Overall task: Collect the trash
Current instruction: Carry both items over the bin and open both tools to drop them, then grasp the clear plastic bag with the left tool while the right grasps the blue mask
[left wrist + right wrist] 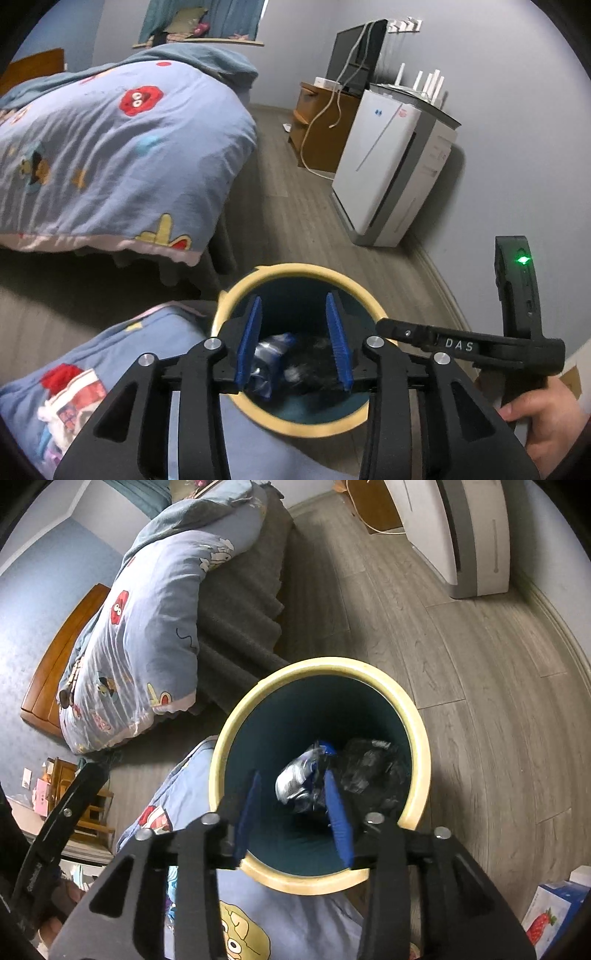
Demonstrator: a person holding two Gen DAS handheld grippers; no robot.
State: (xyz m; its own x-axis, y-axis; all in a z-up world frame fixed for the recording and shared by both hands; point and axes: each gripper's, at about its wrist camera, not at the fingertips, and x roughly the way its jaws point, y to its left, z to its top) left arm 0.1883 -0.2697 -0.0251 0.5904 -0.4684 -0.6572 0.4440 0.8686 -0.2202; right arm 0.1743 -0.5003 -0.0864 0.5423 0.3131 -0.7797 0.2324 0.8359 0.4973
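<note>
Both grippers point steeply down over the mouth of one bin [417, 738]. The left gripper [293, 343] has its two blue pads spread, nothing pressed between them; the trash seen through the gap lies down in the bin. The right gripper [295, 812] is likewise spread and empty.

Two pieces of trash lie at the bin's bottom: a silver-and-blue wrapper [299, 779] and, touching it at 3 o'clock, a crumpled black bag [369, 768]. The left view shows them blurred, the wrapper [271, 354] by the left pad.

The bin has a cream rim and a dark teal inside. It stands on grey plank floor [480, 664], a quilt [295, 915] touching its rim at 6 to 9 o'clock.

Only the left view shows the right gripper from outside, at 4 o'clock, a hand [546, 417] around its handle, a green light on its body. It alone also shows a screen [354, 55] on a wooden cabinet [321, 122]. Both views show one bed [110, 147] and one white appliance [384, 166]. Only the right view shows a strawberry box [550, 915] at 4 o'clock.
</note>
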